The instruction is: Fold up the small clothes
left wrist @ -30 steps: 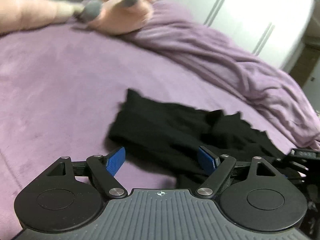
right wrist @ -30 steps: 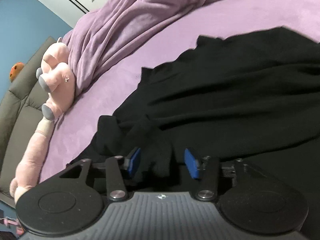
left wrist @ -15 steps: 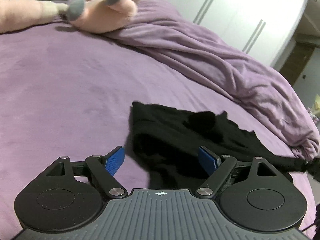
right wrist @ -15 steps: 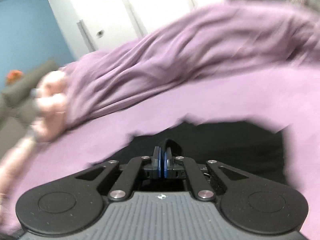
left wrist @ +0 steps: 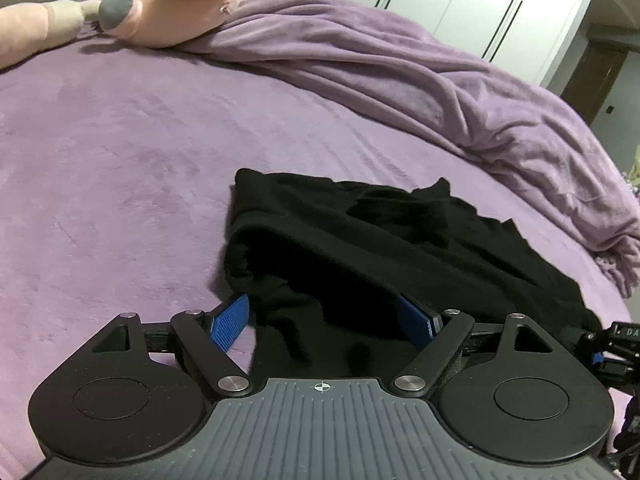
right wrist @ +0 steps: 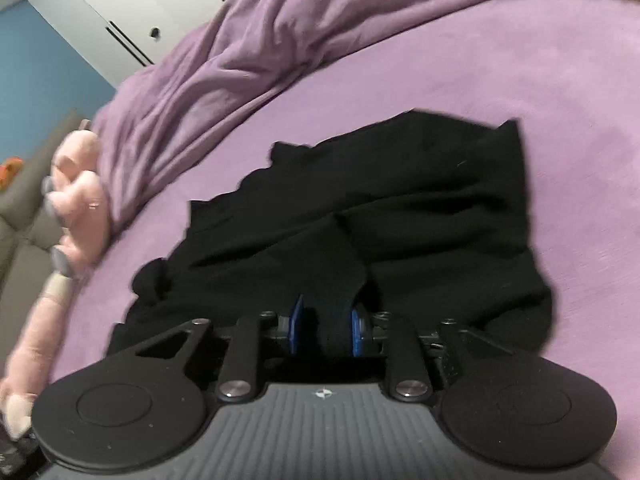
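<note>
Right gripper (right wrist: pixel 326 330), fully closed half a second ago, now pinches a fold of the black garment (right wrist: pixel 400 208); left gripper (left wrist: pixel 326 320) stays spread wide, straddling its near edge on the bed (left wrist: pixel 120 160). Fold starting.

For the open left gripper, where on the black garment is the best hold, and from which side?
Probably the rolled near-left edge of the black garment, approached from the bed's bare left side: that fold stands raised, and the left gripper already straddles cloth there.

A home bedroom. Ahead of the jaws stretches a purple bed cover (left wrist: pixel 120 168) with a rumpled blanket (left wrist: pixel 400 80) beyond. Farther off are a pink plush toy (left wrist: pixel 172 12) and white wardrobe doors (left wrist: pixel 480 12).
</note>
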Demonstrator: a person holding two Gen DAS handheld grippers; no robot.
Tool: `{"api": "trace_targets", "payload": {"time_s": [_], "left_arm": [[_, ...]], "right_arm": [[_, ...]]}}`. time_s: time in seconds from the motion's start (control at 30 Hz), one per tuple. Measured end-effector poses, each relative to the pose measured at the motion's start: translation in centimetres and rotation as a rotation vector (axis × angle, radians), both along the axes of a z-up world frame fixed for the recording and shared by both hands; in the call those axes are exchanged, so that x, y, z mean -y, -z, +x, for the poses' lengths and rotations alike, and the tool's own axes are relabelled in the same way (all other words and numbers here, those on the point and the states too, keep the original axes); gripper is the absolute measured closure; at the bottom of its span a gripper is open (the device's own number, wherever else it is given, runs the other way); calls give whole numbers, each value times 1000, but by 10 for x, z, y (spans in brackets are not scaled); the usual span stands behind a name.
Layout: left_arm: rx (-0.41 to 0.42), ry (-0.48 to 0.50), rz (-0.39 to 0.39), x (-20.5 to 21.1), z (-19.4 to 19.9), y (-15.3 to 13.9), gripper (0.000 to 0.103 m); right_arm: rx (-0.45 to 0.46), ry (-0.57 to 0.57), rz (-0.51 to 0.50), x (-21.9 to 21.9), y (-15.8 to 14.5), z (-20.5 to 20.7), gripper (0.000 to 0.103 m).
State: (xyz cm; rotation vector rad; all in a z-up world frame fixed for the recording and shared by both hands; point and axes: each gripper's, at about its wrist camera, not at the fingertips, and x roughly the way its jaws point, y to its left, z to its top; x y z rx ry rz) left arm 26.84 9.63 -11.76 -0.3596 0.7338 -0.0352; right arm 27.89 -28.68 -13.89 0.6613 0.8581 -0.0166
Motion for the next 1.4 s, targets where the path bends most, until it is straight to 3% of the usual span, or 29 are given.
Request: {"api": "trace_targets", "payload": {"time_s": [0.07, 0.13, 0.2, 0.3, 0.4, 0.57, 0.63, 0.7, 0.77, 0.83, 1.0, 1.07, 1.13, 1.3, 1.33, 1.4], "left_arm": [[-18, 3, 6, 1, 3, 2, 17], [-29, 0, 8, 3, 5, 4, 17], [-28, 6, 20, 4, 7, 3, 17], [-25, 6, 34, 6, 12, 4, 17], [-33, -15, 28, 7, 17, 6, 17], [-40, -52, -3, 6, 17, 6, 17], [-30, -56, -7, 5, 15, 2, 17], [-16, -61, -7, 3, 13, -5, 17], [4, -66, -10, 3, 13, -13, 17], [28, -58, -11, 4, 14, -23, 15], [59, -27, 37, 15, 24, -32, 13], [55, -13, 43, 20, 29, -31, 13], [45, 2, 47, 25, 32, -29, 13], [72, 37, 79, 34, 33, -31, 13], [74, 48, 87, 36, 34, -30, 13], [65, 60, 105, 41, 38, -26, 13]], "right_arm": [[5, -10, 35, -3, 3, 5, 81], [12, -14, 28, -10, -2, 13, 100], [90, -3, -79, -19, -29, 17, 100], [263, 75, -150, -12, -72, 7, 101], [327, 144, -300, -2, -89, -10, 101], [128, 128, -346, 19, -43, -19, 101], [73, 139, -266, 32, -29, -22, 101], [85, 145, -139, 41, -22, -24, 97], [102, 117, -47, 45, -18, -21, 87], [86, 81, -27, 42, -13, -10, 50], [41, 2, -96, 12, -3, 2, 48], [42, -22, -138, 0, -5, 5, 61], [25, -55, -184, -9, -5, 10, 98], [123, 7, -395, -12, -32, -1, 100], [123, 34, -461, -9, -37, -4, 100], [78, 45, -489, -1, -34, -6, 99]]}}
